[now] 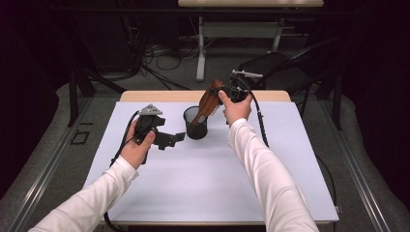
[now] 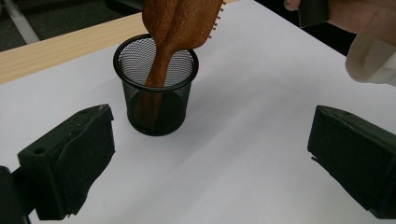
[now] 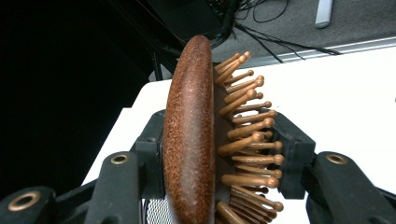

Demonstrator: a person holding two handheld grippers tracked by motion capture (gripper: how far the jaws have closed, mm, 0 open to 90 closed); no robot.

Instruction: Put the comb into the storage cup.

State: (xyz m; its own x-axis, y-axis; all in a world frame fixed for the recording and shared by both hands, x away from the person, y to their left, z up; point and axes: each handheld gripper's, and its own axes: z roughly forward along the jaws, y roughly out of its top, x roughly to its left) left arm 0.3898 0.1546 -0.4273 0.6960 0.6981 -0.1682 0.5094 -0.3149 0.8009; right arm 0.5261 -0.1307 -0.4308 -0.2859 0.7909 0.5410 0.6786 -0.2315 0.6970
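A white sheet point(image 1: 203, 183) is covering the wooden bench point(image 1: 145, 95), which is standing on grey floor point(image 1: 48, 159). Beyond it, black cables point(image 1: 159, 55) are lying tangled near a second table's white leg point(image 1: 200, 48). Darkness is swallowing the room's edges.

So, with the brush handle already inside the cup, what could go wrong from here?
1. The black wire-mesh cup stands free on the white table, with the open left claw beside it, not on it. A sideways push from the handle could tip it.
2. The brown wooden hairbrush leans, most of it above the rim. It may topple the cup once released.
3. The right claw presses on the bristles, so the brush could slip.
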